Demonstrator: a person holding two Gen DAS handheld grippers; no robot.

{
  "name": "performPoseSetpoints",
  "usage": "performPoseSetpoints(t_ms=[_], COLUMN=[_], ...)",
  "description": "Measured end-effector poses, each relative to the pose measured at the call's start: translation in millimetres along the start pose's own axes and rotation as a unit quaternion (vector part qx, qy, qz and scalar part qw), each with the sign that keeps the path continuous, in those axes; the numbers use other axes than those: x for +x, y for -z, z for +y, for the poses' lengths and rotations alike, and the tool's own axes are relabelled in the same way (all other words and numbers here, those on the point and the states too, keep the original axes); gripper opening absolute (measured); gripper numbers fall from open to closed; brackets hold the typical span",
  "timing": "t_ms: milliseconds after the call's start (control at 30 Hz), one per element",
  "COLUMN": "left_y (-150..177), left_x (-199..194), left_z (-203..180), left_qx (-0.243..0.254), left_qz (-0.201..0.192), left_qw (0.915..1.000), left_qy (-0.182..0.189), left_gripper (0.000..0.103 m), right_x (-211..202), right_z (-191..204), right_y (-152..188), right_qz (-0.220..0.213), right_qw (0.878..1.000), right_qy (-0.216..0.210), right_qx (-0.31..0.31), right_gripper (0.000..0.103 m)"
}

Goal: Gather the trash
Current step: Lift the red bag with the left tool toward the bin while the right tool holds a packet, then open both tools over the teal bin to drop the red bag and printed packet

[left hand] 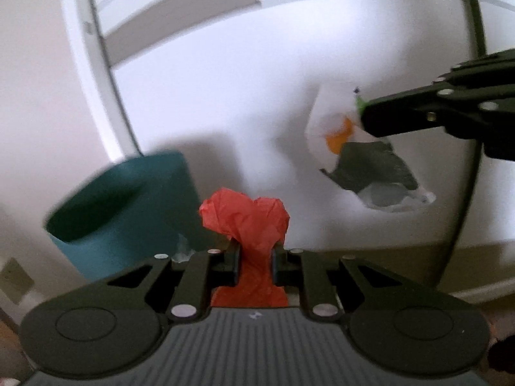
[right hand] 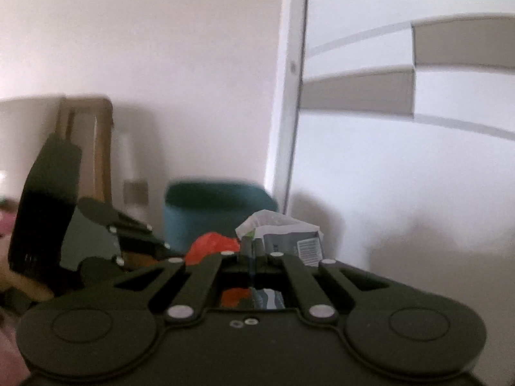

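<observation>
Beyond the teal bin [left hand: 122, 206], your left gripper [left hand: 256, 257] pinches red crumpled paper [left hand: 248, 222]; your right gripper [right hand: 252, 251] clamps a white wrapper [right hand: 283, 234].

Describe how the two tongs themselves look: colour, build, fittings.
Both the left tongs and right tongs are matte black, with angled linkage bars joined by silver rivets, round discs at each base corner, and a ribbed grey top plate on the left one. No cables or sleeves show.

One bin [left hand: 122, 206] – two trash pieces [left hand: 248, 218].
</observation>
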State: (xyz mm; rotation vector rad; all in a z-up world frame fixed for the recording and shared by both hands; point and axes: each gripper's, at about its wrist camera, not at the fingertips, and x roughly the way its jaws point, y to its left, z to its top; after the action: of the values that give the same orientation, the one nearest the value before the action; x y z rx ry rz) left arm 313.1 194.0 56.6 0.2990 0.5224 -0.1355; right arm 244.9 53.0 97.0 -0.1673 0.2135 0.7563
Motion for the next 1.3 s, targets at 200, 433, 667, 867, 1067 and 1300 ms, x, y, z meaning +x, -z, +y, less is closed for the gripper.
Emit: performPoseSetpoints(t_ms=[200, 433, 667, 867, 1067, 1300], left_y=[-39.7, -71.5, -85.4, -97.9, -87.9, -65.2], left_x=[-25.6, -25.7, 8.8, 45.2, 81.5, 123.1], left_z=[45.0, 86.6, 130.9, 173.8, 197.2, 209.2], left_qx=[0.003, 0.013, -0.033, -0.104, -0.154, -0.195], left_qz=[-0.045, -0.066, -0.062, -0.054, -0.024, 0.019], left_qw=[0.9972, 0.9916, 0.9899, 0.9862, 0.9810, 0.9768], left_qy=[-0.060, -0.110, -0.124, -0.117, -0.115, -0.086], left_gripper=[0.017, 0.017, 0.017, 0.017, 0.017, 0.017], right_x=[27.0, 74.7, 125.8, 171.9, 207.8, 235.7], right_z=[8.7, 1.4, -17.0, -31.2, -27.3, -27.3], right_y=[-58.4, -105.0, -118.1, -106.0, -85.6, -66.0], right_qz=[-0.060, -0.102, -0.115, -0.095, -0.066, -0.029], right_qw=[0.998, 0.992, 0.981, 0.974, 0.977, 0.979], right_qy=[-0.021, -0.041, -0.059, -0.058, -0.056, -0.051], right_qx=[0.021, 0.060, 0.143, 0.195, 0.193, 0.195], right_gripper=[0.000, 0.000, 0.000, 0.000, 0.000, 0.000])
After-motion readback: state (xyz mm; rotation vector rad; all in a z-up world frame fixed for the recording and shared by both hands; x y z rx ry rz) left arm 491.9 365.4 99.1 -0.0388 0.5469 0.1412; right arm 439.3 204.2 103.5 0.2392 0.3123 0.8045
